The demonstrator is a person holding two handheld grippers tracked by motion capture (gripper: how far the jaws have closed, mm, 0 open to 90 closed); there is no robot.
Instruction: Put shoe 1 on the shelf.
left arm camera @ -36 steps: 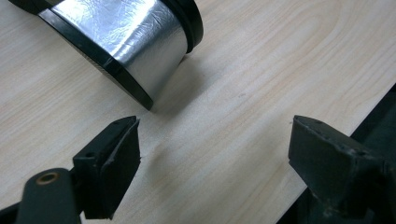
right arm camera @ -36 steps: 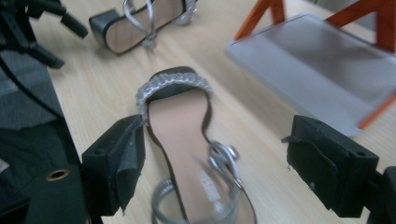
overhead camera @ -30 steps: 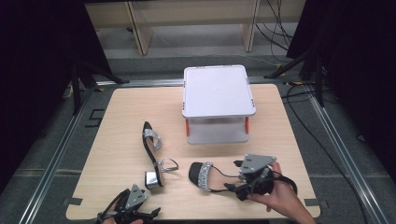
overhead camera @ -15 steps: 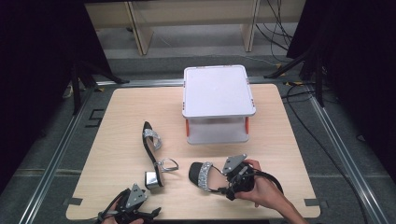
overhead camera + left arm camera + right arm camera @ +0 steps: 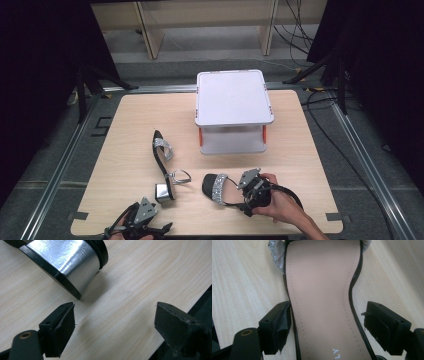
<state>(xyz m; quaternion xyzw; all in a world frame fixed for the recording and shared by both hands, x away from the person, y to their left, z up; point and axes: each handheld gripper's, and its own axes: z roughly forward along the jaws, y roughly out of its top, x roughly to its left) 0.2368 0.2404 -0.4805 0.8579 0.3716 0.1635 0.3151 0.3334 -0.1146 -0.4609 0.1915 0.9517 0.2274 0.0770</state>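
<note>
Two black heeled sandals with silver glitter straps lie on the wooden table (image 5: 125, 125). The left sandal (image 5: 161, 159) lies on its side, its silver block heel (image 5: 161, 191) (image 5: 67, 262) toward me. My left gripper (image 5: 148, 212) (image 5: 112, 327) stands open just short of that heel, touching nothing. The right sandal (image 5: 220, 186) sits upright. My right gripper (image 5: 243, 194) (image 5: 327, 330) is open and straddles its tan insole (image 5: 322, 297) near the heel end. The left pad (image 5: 278, 327) is close to the sole's edge, the right pad (image 5: 384, 327) stands clear.
A white box-like stand (image 5: 234, 102) with red legs sits at the table's middle back. The table's front edge (image 5: 200, 302) runs close beside my left gripper. Cables (image 5: 320, 100) trail off the right side. Dark frames and rails surround the table.
My right gripper has moved left along the right sandal and lowered over its heel end, jaws now on either side of the insole. The left gripper has stayed put.
</note>
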